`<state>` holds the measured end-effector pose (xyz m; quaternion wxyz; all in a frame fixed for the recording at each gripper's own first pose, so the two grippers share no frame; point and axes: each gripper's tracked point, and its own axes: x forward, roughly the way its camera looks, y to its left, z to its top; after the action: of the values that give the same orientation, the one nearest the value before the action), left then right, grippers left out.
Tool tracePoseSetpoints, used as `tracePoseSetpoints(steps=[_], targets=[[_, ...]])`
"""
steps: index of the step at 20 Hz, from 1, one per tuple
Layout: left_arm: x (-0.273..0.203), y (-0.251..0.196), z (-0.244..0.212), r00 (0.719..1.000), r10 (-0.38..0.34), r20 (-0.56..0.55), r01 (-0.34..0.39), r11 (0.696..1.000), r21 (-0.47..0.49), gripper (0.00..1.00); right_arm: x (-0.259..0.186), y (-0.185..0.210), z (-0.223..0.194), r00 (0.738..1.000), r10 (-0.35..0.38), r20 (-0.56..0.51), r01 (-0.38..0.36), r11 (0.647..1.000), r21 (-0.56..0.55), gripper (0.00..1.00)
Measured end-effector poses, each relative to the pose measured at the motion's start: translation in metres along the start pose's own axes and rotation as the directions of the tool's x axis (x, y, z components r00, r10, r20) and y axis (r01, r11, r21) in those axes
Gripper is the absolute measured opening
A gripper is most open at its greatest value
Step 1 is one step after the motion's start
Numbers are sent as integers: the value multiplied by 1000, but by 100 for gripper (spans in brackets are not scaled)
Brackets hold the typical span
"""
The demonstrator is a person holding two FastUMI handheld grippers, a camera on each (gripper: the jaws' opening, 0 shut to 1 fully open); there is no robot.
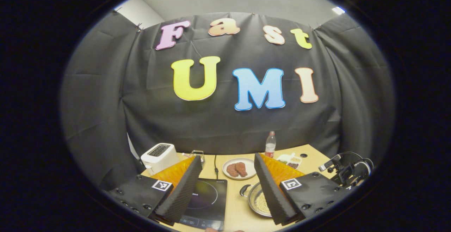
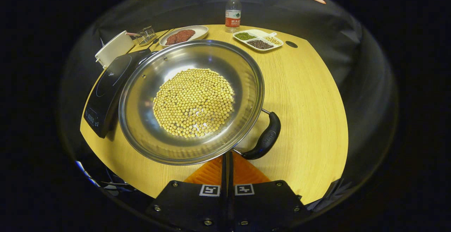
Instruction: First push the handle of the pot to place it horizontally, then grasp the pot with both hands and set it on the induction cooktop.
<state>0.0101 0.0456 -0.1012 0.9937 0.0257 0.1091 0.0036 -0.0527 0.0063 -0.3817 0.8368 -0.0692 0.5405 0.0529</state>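
The left tongs (image 1: pixel 228 186) carry two wedge-shaped fingers (image 1: pixel 183 193) with ribbed inner faces and translucent sides, mounted on flat black plates studded with round screws. Each plate bears a small square black-and-white marker. The right tongs (image 2: pixel 227 166) show matching black plates, screws along the edges, and two square markers side by side.

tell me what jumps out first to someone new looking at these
The big steel pot full of yellow beans sits mid-table, its black handle toward the right gripper, whose fingers are closed together by the rim. Beside it on the left lies the black cooktop. In the left gripper view, the left gripper hangs wide open above both.
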Motion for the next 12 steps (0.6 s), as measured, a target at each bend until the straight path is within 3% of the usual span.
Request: tracePoseSetpoints(steps=[12], targets=[[4,-34,-1,1000,22,-8,-22,1000,1,95,14,-57,30,998,-50,34,51,998,-37,1]])
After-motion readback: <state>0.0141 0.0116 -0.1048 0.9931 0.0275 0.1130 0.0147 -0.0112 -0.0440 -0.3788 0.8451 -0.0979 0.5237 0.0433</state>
